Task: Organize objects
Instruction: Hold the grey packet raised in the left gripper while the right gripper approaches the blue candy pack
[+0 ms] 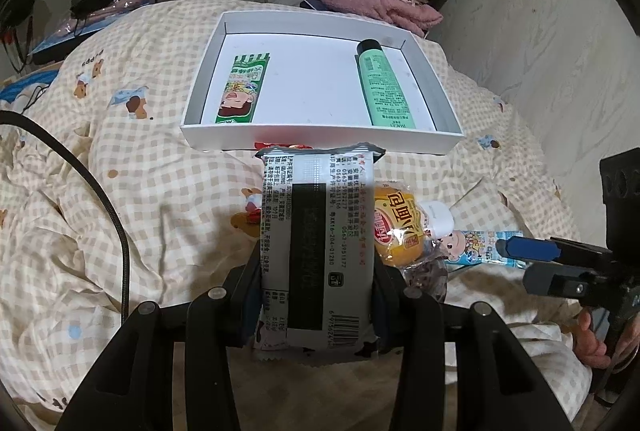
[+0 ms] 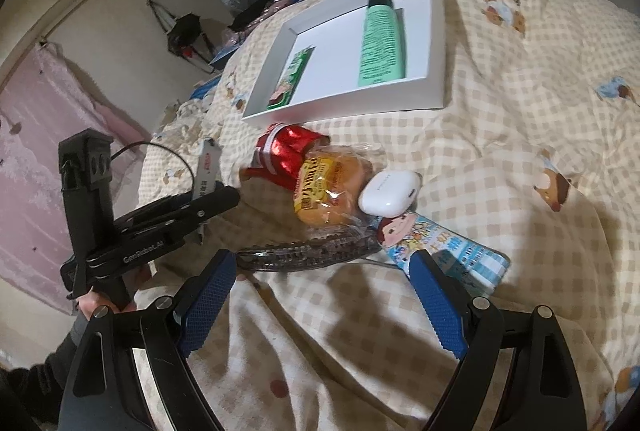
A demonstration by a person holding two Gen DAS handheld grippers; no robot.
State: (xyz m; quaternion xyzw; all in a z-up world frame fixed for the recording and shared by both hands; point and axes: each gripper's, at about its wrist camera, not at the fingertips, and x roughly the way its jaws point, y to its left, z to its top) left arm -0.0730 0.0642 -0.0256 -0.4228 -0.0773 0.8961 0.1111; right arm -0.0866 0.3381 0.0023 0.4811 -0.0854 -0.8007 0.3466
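Your left gripper (image 1: 318, 263) pinches the snack packet (image 1: 318, 231) flat-side up, aimed at the white box (image 1: 320, 141)'s free middle; right gripper (image 2: 320, 295) spread, waiting.

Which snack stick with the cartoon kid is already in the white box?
The green snack stick lies inside the white box, on its left side. The blue snack stick is on the quilt by the right claw.

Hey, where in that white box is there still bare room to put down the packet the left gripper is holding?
The white box has a bare floor strip between the green snack stick on its left and the green tube on its right. The silver packet in the left gripper looks to fit there. In front of the box, snacks crowd the quilt.
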